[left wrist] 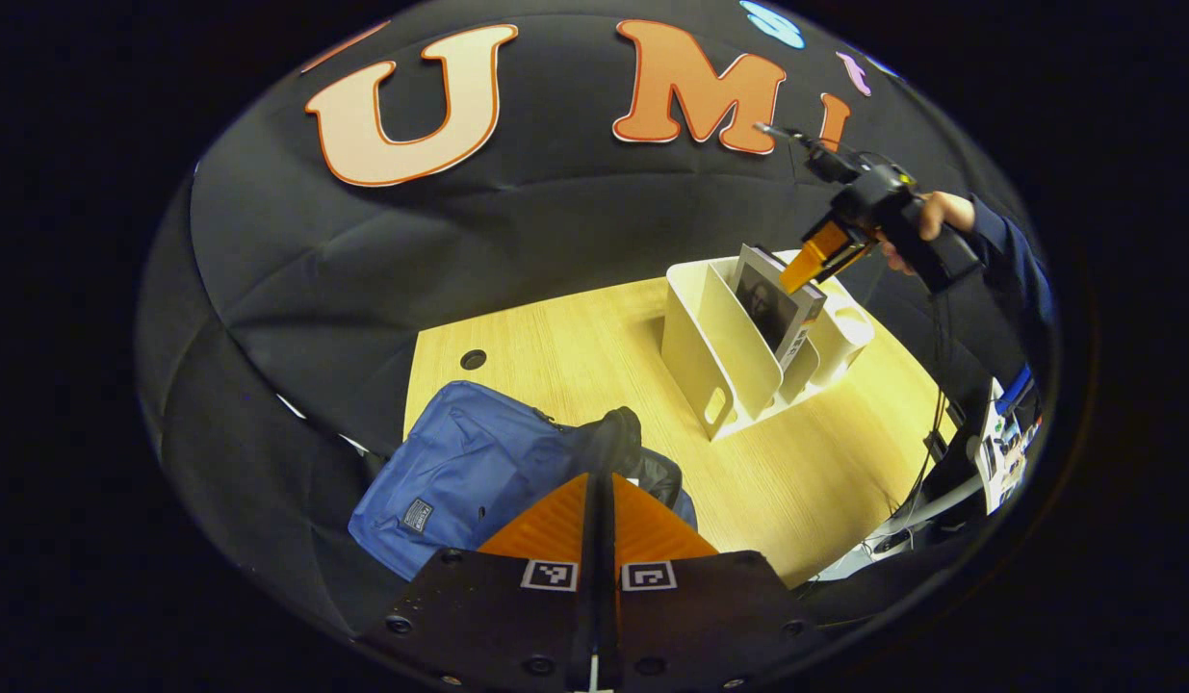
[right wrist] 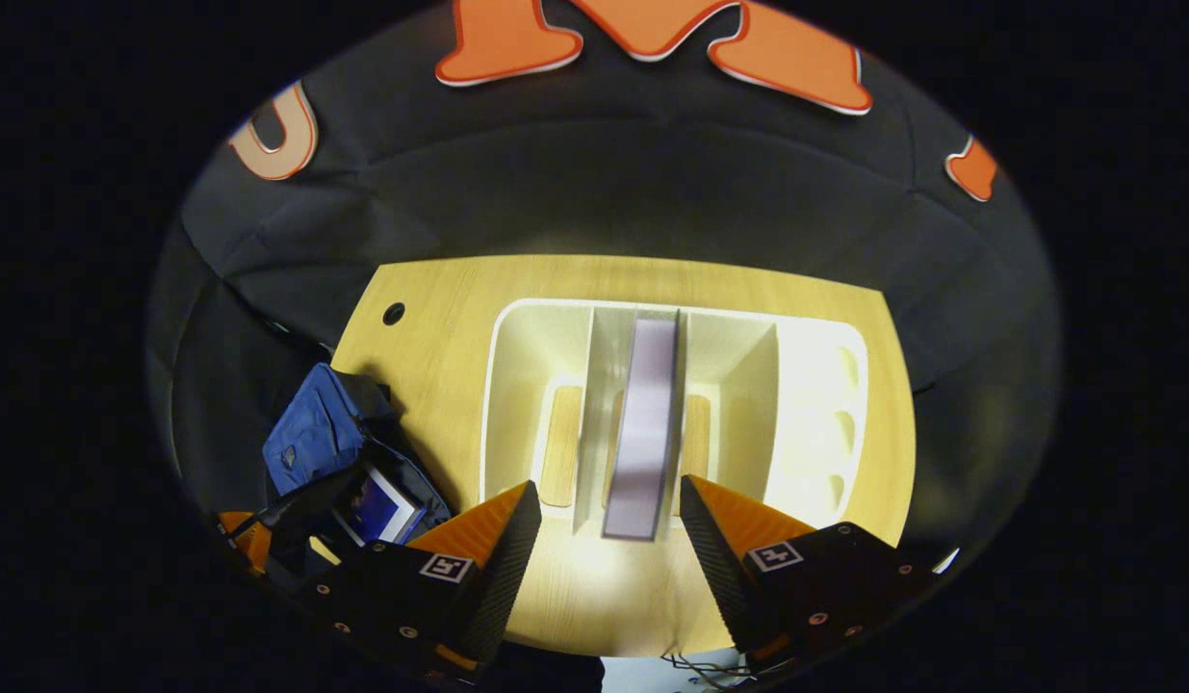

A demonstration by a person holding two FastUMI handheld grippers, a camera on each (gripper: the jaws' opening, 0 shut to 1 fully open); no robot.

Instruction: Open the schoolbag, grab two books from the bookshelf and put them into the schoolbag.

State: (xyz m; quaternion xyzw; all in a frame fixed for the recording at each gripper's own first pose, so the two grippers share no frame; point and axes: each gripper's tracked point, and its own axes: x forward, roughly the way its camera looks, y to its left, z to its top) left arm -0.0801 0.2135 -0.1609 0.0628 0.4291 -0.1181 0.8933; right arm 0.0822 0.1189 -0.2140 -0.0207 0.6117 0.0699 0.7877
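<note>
Blue schoolbag (left wrist: 459, 472) unzipped; grey book (right wrist: 644, 423) upright in white bookshelf (right wrist: 517, 385); right tool (right wrist: 608, 525) wide, left tool (left wrist: 599, 500) closed.

Book (left wrist: 780, 306) lower half is hidden behind a bookshelf (left wrist: 719, 351) divider; cover picture too small to be made out. Schoolbag (left wrist: 459, 476) near edge is covered by the left gripper (left wrist: 599, 481) body. In the right gripper view, the schoolbag (right wrist: 315, 433) opening is partly blocked; the item inside can't be identified.

Blue schoolbag (left wrist: 459, 472) open at table's left edge, book (right wrist: 374, 510) inside. Second book (right wrist: 644, 423) upright in white bookshelf (right wrist: 815, 404), middle slot.
</note>
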